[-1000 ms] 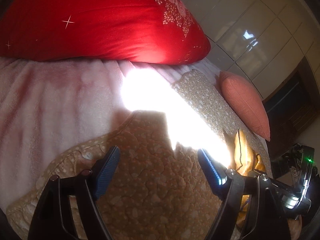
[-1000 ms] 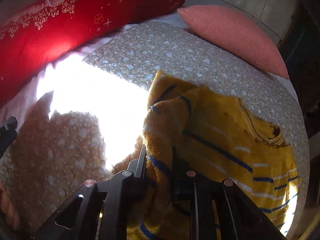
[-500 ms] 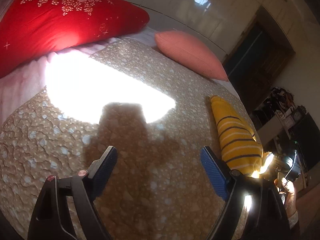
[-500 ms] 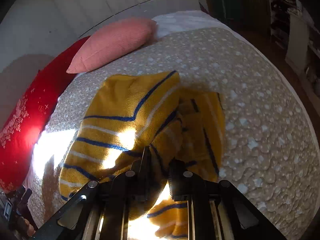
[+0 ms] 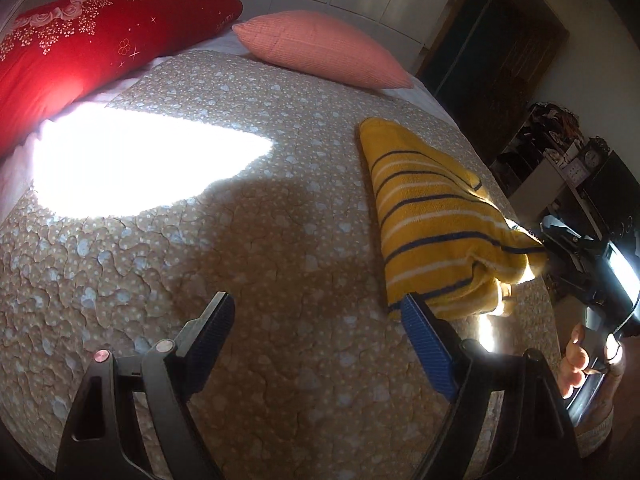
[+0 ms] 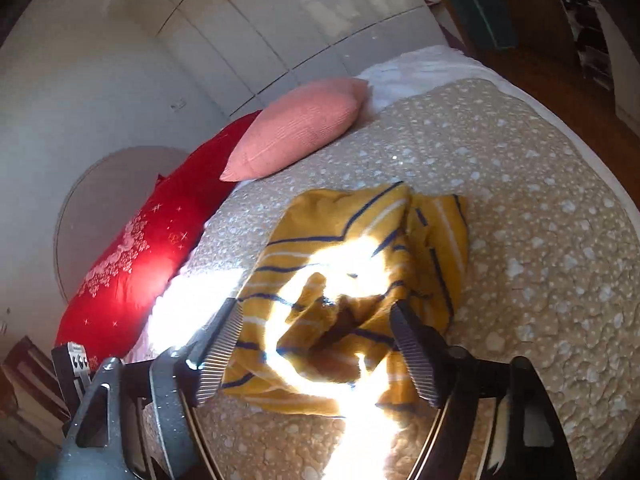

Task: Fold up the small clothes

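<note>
Sweater point(image 5: 432, 216), yellow with blue and white stripes, lies bunched on the quilt point(image 5: 280, 240) toward the bed's right side in the left wrist view, folded roughly into a wedge with its narrow end pointing at the pink pillow point(image 5: 320, 48). Left gripper point(image 5: 316, 344) hangs over bare quilt, fingers point(image 5: 424, 344) wide apart and holding nothing; the blue-padded finger on the right side of that view sits just beside the sweater's near corner, contact not resolvable. Right gripper point(image 6: 316, 348) likewise spread, ribbed fingers point(image 6: 224, 344) on either side of the crumpled near part of the sweater point(image 6: 360, 248), with no cloth pinched between them; whether the tips touch fabric cannot be told, since sun glare washes out that area. In the left wrist view the right gripper's body appears at the sweater's far right edge, a hand point(image 5: 576, 364) below it. No containers visible. Red pillow point(image 5: 80, 48) and pink pillow lie along the head of the bed against the white wall point(image 6: 240, 40), well apart from the sweater. A bright sun patch point(image 5: 140, 168) covers the quilt below the red pillow. Open quilt extends left of the sweater across the middle of the bed; on the sweater's other side the quilt runs to the bed edge point(image 6: 580, 140), with wood floor point(image 6: 560, 80) beyond. Dark shelving point(image 5: 560, 152) stands past the right edge.
</note>
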A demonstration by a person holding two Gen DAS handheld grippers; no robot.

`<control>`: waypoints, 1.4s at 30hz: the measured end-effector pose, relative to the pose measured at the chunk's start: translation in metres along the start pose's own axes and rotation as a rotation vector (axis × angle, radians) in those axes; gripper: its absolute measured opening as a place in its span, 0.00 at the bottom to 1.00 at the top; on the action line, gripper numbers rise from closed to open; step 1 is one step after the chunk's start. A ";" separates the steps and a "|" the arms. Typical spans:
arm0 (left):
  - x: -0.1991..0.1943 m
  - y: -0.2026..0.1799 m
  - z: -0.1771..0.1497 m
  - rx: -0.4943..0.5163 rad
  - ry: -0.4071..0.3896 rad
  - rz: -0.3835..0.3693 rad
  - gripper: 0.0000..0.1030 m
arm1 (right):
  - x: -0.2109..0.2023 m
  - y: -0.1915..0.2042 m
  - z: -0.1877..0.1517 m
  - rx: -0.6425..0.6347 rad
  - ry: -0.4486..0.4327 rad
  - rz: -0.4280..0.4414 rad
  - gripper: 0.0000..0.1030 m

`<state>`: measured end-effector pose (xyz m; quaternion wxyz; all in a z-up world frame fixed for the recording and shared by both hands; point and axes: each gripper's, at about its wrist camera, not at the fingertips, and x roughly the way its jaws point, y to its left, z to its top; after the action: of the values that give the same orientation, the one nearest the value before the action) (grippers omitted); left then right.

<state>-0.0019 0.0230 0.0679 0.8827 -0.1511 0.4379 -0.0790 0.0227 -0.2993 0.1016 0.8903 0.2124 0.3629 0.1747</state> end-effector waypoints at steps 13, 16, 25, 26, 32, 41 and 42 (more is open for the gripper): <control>0.002 -0.053 0.027 0.109 -0.005 -0.015 0.82 | 0.009 -0.082 -0.040 0.140 0.126 -0.084 0.04; 0.041 -0.075 0.039 0.112 0.056 -0.046 0.82 | 0.018 -0.078 -0.043 0.129 0.139 -0.089 0.05; 0.097 -0.080 0.046 0.095 0.249 -0.148 0.66 | 0.009 -0.092 -0.048 0.175 0.124 -0.038 0.20; 0.085 -0.077 0.050 0.096 0.211 -0.178 0.66 | 0.000 -0.089 -0.044 0.157 0.098 -0.058 0.36; 0.082 -0.050 0.080 0.034 0.103 -0.163 0.85 | -0.014 -0.102 -0.005 0.253 -0.069 -0.017 0.92; 0.156 -0.075 0.081 0.064 0.301 -0.359 0.73 | 0.090 -0.098 0.025 0.294 0.107 0.070 0.56; 0.151 -0.079 0.082 0.069 0.306 -0.379 0.67 | 0.094 -0.094 0.027 0.323 0.111 0.096 0.53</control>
<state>0.1538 -0.0761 0.0278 0.7803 -0.1864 0.5273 -0.2799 0.1202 -0.3419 0.0176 0.8137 0.3600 0.4243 0.1679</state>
